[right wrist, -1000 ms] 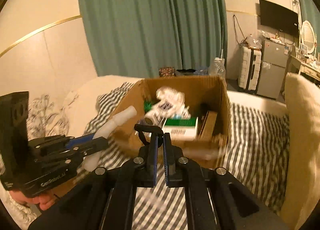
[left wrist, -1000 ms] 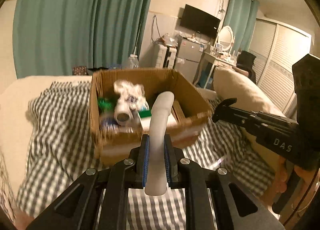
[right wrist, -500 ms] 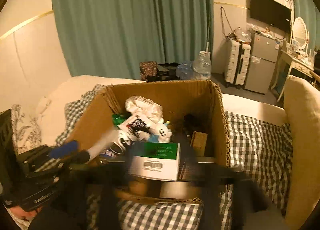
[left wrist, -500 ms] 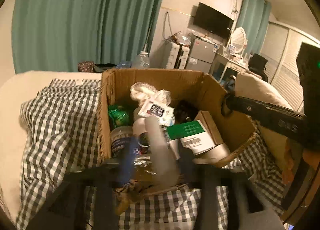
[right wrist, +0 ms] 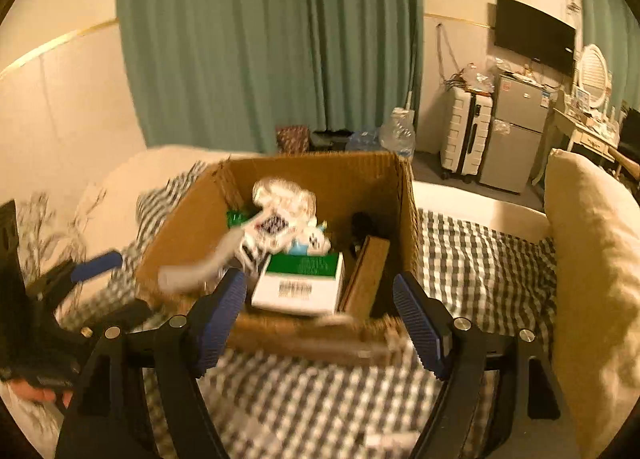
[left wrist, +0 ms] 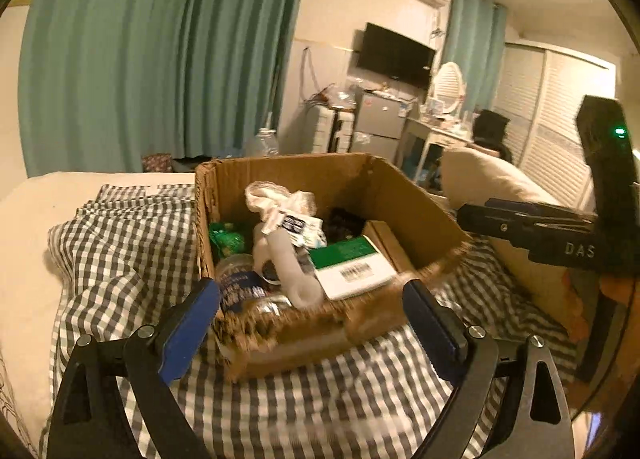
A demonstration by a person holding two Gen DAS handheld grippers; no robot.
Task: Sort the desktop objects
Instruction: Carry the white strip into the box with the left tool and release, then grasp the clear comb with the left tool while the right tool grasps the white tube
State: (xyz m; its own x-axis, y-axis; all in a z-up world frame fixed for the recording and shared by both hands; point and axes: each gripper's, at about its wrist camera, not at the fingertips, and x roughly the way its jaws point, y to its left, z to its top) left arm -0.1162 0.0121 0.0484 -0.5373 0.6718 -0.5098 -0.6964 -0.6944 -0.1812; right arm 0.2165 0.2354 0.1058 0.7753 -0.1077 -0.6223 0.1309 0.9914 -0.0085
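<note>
A bed (left wrist: 120, 243) with a grey-and-white checked cover fills the lower half of both views, with a pale pillow (right wrist: 592, 259) along the right edge of the right wrist frame. Green curtains (left wrist: 160, 51) hang across the upper left of the left wrist frame.

At the centre of each frame sits an open cardboard box (left wrist: 400, 195), resting on the checked cover. Inside it lies a green-and-white carton (left wrist: 352, 267) with a barcode, towards the near right. Behind it is a crumpled white bag (left wrist: 276, 199) with a black-and-white label, and a green packet (left wrist: 226, 237) is tucked against the left wall. A clear jar with a blue label (left wrist: 240, 283) stands in the near left corner.

A white tube (left wrist: 290, 267) lies over the box's near edge, blurred, free of both tools; in the right wrist view it shows at centre left.

The left tongs (left wrist: 316, 313) stand wide apart at the bottom of their own frame, having just been opening, with nothing pressed between the blue pads. The right tongs (right wrist: 320, 319) are also spread, having just been opening, and clamp nothing.
</note>
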